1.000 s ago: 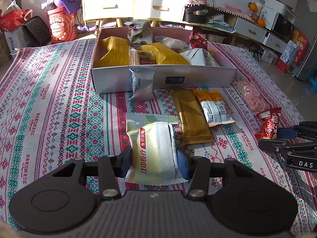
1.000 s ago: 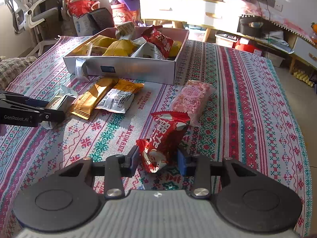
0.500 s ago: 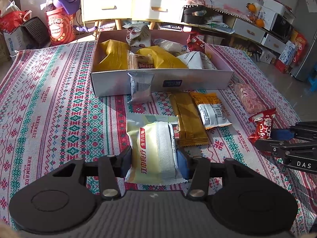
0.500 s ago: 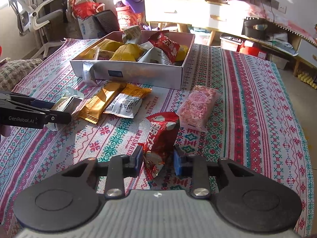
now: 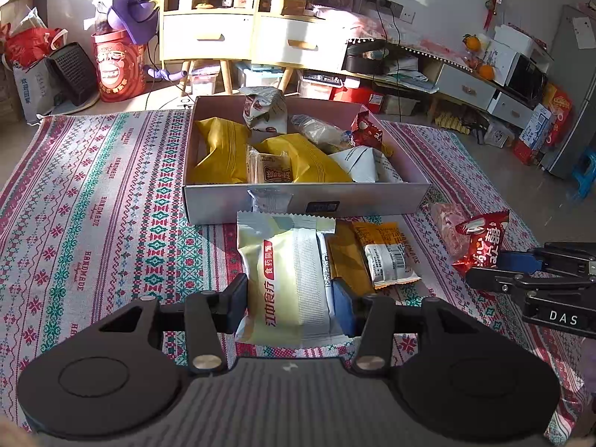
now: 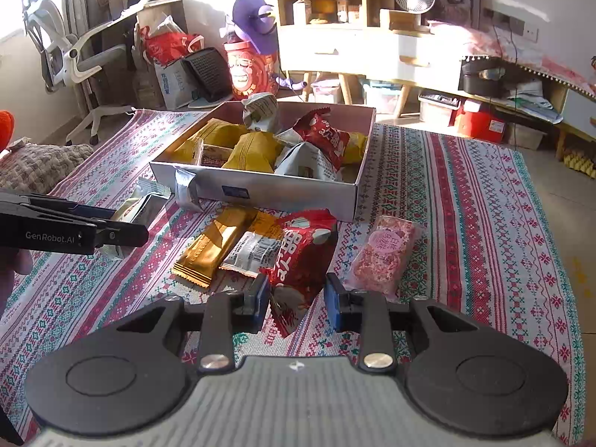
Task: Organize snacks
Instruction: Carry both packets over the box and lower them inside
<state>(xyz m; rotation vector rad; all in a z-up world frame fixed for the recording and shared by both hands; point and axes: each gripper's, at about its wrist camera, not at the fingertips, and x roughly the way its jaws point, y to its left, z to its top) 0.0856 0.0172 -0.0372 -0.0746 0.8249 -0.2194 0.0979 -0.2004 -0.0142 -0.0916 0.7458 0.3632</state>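
The left gripper [image 5: 290, 294] pinches a pale yellow snack pack [image 5: 287, 272] with red writing, just in front of the grey box [image 5: 372, 201] full of snacks. The right gripper [image 6: 296, 298] squeezes a shiny red packet [image 6: 301, 249] — crinkly, with white letters — near a pink snack [image 6: 383, 253] on the striped cloth [image 6: 484, 205].

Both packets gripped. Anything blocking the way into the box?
Only the box's near wall, with a silver packet draped over it. The pale yellow packet and red packet must clear it. The box is already crowded with snacks.
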